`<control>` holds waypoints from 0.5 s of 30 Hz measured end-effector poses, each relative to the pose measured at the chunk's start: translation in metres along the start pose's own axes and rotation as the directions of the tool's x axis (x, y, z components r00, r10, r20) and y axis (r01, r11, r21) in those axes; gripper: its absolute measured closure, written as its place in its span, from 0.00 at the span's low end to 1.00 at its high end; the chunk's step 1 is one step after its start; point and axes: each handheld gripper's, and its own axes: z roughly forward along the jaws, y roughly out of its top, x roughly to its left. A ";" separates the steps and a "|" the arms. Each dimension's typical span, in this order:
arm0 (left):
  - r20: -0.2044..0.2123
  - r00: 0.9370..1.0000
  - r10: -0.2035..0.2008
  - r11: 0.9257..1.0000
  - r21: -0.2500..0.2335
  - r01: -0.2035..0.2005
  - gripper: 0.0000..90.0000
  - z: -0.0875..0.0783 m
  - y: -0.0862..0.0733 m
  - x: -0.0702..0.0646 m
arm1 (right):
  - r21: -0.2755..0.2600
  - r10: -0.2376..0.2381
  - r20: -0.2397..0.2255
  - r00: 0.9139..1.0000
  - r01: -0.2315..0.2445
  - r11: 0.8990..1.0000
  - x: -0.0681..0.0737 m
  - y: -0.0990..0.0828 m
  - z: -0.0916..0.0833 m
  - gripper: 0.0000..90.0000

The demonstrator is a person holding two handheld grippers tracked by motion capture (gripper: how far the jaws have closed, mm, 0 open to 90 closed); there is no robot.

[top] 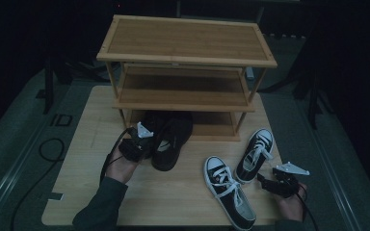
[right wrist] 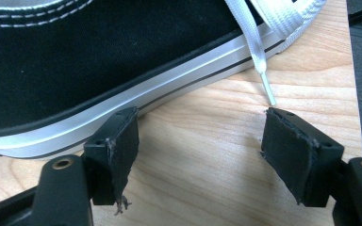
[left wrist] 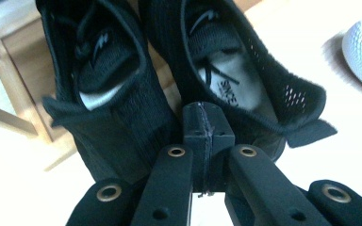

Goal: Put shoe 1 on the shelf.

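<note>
Two black mesh shoes (top: 171, 139) stand side by side in front of the wooden rack's bottom shelf, heels toward me. In the left gripper view their heels (left wrist: 108, 94) (left wrist: 259, 89) flank my left gripper (left wrist: 207, 127), whose pads are pressed together in the gap between them; I see nothing pinched. In the high view my left gripper (top: 143, 142) sits at the heels. My right gripper (top: 262, 179) rests low at the table's right front, open, and its pads (right wrist: 115, 150) stand wide apart beside the white sole of a black canvas sneaker (right wrist: 75, 61).
A three-tier bamboo rack (top: 183, 62) stands at the back of the wooden table (top: 173, 197). Two black-and-white lace-up sneakers (top: 229, 192) (top: 255, 154) lie at the front right, and a white lace end (right wrist: 266, 87) trails on the wood. Cables run off the left edge.
</note>
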 end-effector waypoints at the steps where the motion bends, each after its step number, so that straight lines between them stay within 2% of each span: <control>1: 0.003 1.000 -0.002 1.000 0.000 0.002 1.00 0.002 -0.005 0.000 | 0.000 0.000 0.000 1.000 0.000 1.000 0.000 0.000 0.000 0.31; 10: 0.034 0.999 -0.017 1.000 0.026 0.016 1.00 0.013 -0.022 -0.003 | 0.000 0.000 0.000 1.000 0.000 1.000 0.000 0.000 0.000 0.31; 15: 0.051 0.999 -0.014 0.999 0.044 0.012 1.00 0.018 -0.029 -0.006 | 0.000 0.000 0.001 1.000 0.000 1.000 0.000 0.000 0.000 0.31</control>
